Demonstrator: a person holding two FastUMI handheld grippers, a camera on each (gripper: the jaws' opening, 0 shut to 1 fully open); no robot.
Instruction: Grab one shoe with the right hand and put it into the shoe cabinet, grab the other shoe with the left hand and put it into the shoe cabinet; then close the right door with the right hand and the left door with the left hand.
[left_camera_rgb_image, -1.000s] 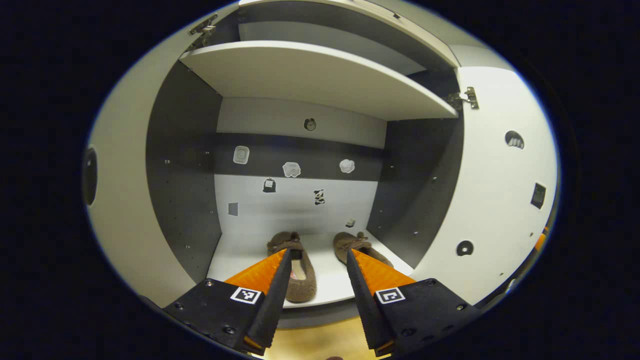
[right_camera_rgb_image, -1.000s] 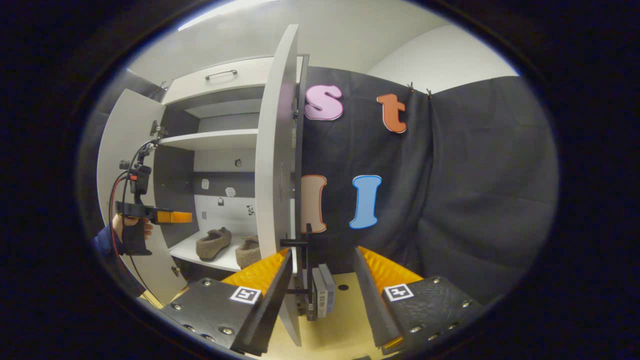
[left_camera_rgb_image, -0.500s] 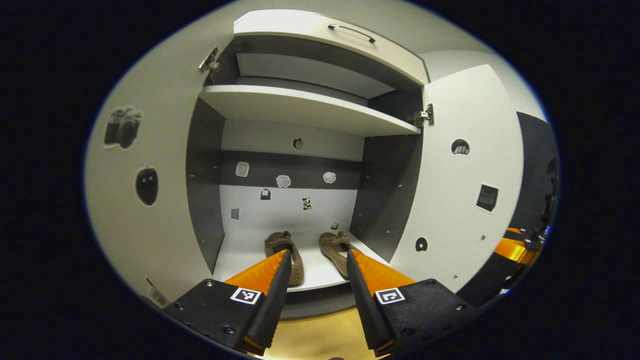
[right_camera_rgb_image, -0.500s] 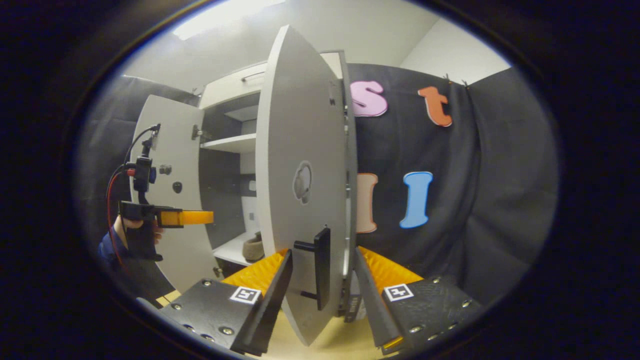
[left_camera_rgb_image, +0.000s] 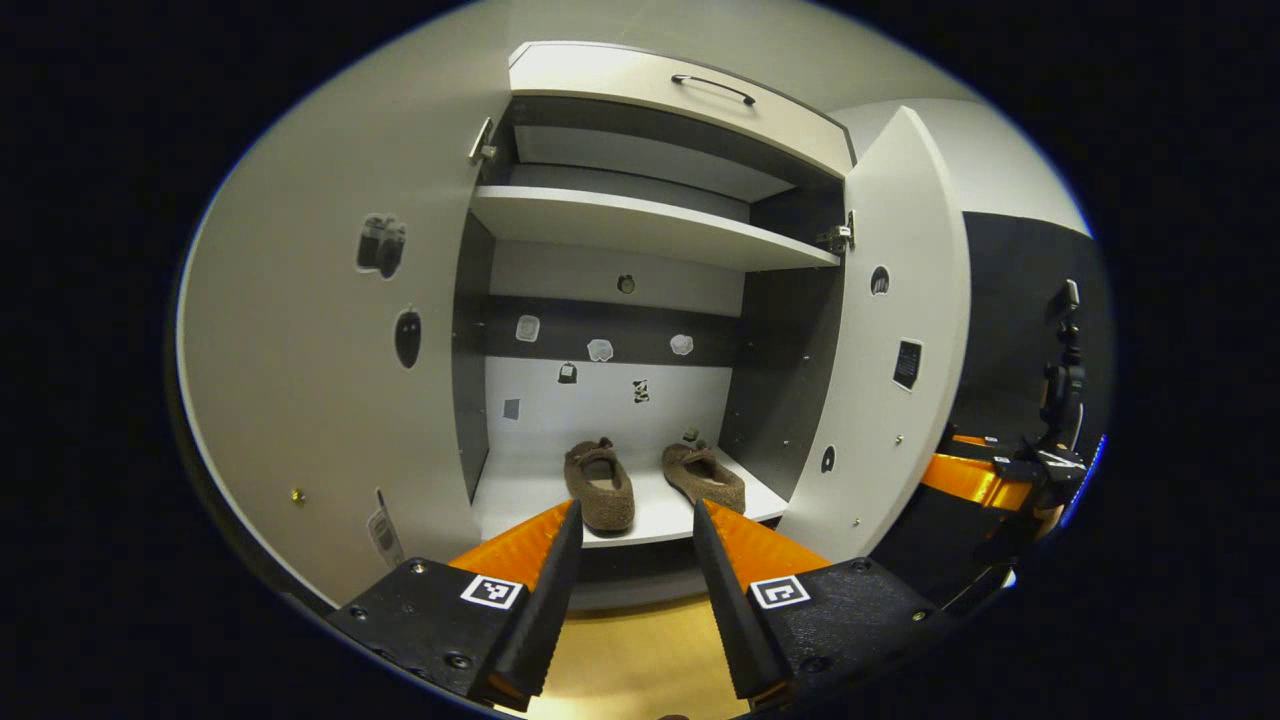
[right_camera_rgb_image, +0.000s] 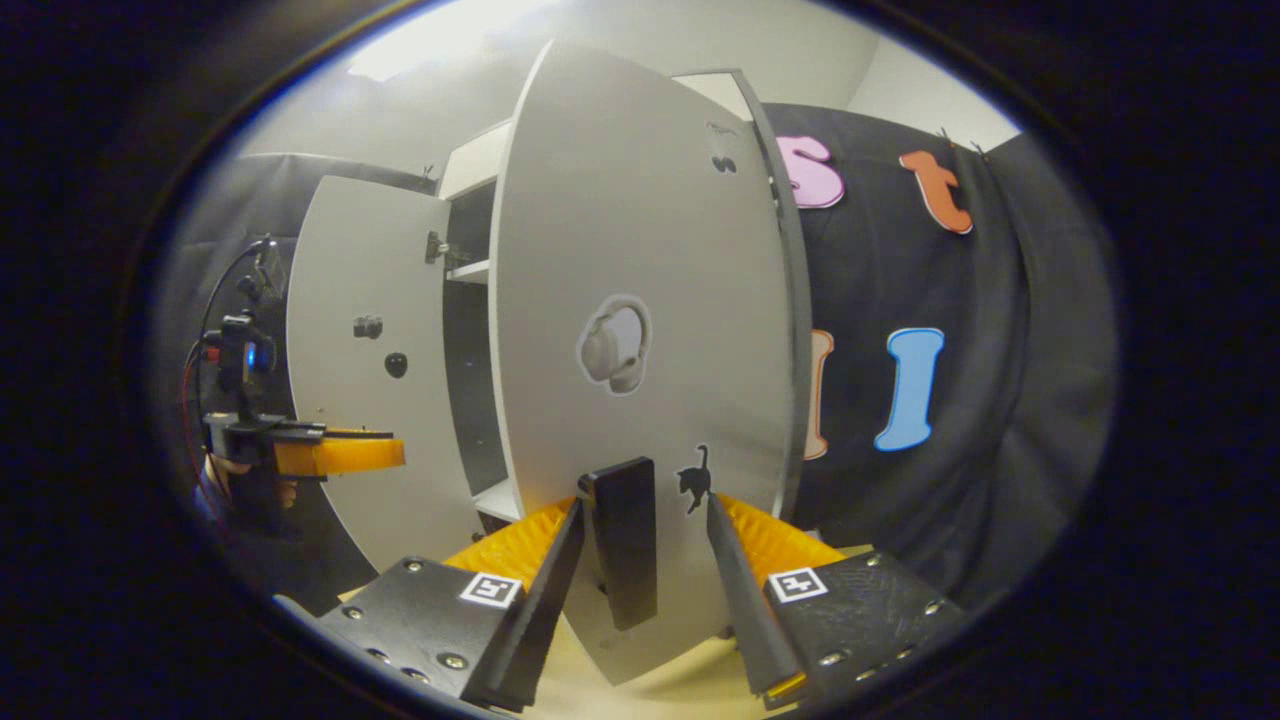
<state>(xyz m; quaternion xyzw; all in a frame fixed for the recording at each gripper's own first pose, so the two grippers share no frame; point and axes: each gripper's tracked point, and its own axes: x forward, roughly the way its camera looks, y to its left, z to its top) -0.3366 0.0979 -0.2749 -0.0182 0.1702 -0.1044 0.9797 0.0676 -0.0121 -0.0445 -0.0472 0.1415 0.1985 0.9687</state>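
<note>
Two brown shoes stand side by side on the cabinet's bottom shelf (left_camera_rgb_image: 640, 525), one on the left (left_camera_rgb_image: 598, 485) and one on the right (left_camera_rgb_image: 705, 476). My left gripper (left_camera_rgb_image: 635, 505) is open and empty, held back from the shelf. The left door (left_camera_rgb_image: 320, 380) stands wide open. The right door (left_camera_rgb_image: 880, 360) is partly swung in. In the right gripper view, my right gripper (right_camera_rgb_image: 645, 502) is open, with the right door's (right_camera_rgb_image: 640, 300) black handle (right_camera_rgb_image: 622, 540) between its fingers. My left gripper (right_camera_rgb_image: 340, 455) appears there beside the left door (right_camera_rgb_image: 360, 350).
An upper shelf (left_camera_rgb_image: 640, 220) and a drawer with a handle (left_camera_rgb_image: 680, 85) sit above the shoes. Stickers dot the cabinet's back wall and doors. The floor (left_camera_rgb_image: 630, 660) is wooden. My right gripper (left_camera_rgb_image: 985, 480) shows past the right door's edge.
The right door has swung toward the cabinet, with the right gripper following its handle. My left gripper has drawn back from the shelf, away from the shoes.
</note>
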